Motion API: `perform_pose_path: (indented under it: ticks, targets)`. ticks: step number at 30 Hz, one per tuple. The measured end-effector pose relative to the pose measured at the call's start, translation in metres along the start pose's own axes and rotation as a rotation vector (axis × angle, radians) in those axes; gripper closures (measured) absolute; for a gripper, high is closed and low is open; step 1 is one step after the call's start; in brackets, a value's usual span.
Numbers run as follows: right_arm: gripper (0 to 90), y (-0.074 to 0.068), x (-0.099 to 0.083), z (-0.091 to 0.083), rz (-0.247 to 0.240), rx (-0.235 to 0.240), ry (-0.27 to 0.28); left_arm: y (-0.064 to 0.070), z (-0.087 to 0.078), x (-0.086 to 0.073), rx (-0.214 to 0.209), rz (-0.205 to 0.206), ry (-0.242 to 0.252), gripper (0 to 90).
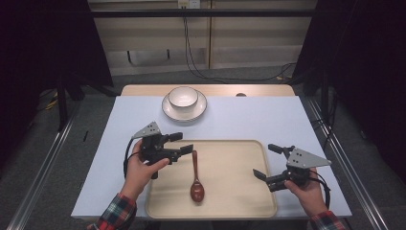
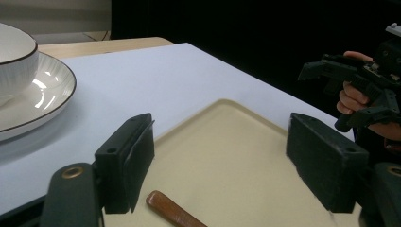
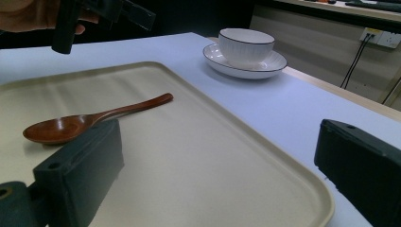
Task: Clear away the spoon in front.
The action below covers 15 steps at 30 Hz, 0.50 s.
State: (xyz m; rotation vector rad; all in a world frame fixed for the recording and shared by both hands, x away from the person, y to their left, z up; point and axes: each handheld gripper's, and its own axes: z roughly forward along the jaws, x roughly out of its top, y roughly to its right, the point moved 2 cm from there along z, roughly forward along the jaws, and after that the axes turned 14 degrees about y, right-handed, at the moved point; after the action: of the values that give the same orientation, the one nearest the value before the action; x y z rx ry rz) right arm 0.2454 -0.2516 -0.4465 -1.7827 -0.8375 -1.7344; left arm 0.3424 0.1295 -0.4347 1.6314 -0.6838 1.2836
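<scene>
With the left gripper (image 1: 184, 142) wide apart above the spoon (image 1: 196, 178) handle on the tray (image 1: 239, 203), lower it astride the handle and close squarely; the right gripper (image 1: 266, 161), also apart, waits at the tray's right edge.

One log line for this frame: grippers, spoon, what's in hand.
left gripper: open, above spoon handle tip | right gripper: open, empty, over tray | spoon: flat on tray | bowl: on plate

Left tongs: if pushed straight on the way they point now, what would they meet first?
Probably the bare tray: the open left tongs point across it, above the spoon handle's tip. Depth is unclear.
</scene>
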Motion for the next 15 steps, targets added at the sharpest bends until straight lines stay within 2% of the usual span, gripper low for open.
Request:
perform_pose_path:
  ticks: [4, 6, 15]
  targets:
    - [1.8, 0.000, 0.000, 0.000, -0.006, 0.006, 0.007, 0.001, -0.002, 0.002, -0.014, 0.011, 0.005, 20.1]
    - [1.8, -0.001, 0.000, 0.000, -0.003, 0.002, 0.007, 0.001, -0.003, 0.003, -0.009, 0.025, 0.013, 18.9]
    - [1.8, 0.000, 0.001, -0.001, -0.003, 0.003, 0.008, -0.003, -0.012, 0.008, 0.001, 0.041, 0.023, 14.2]
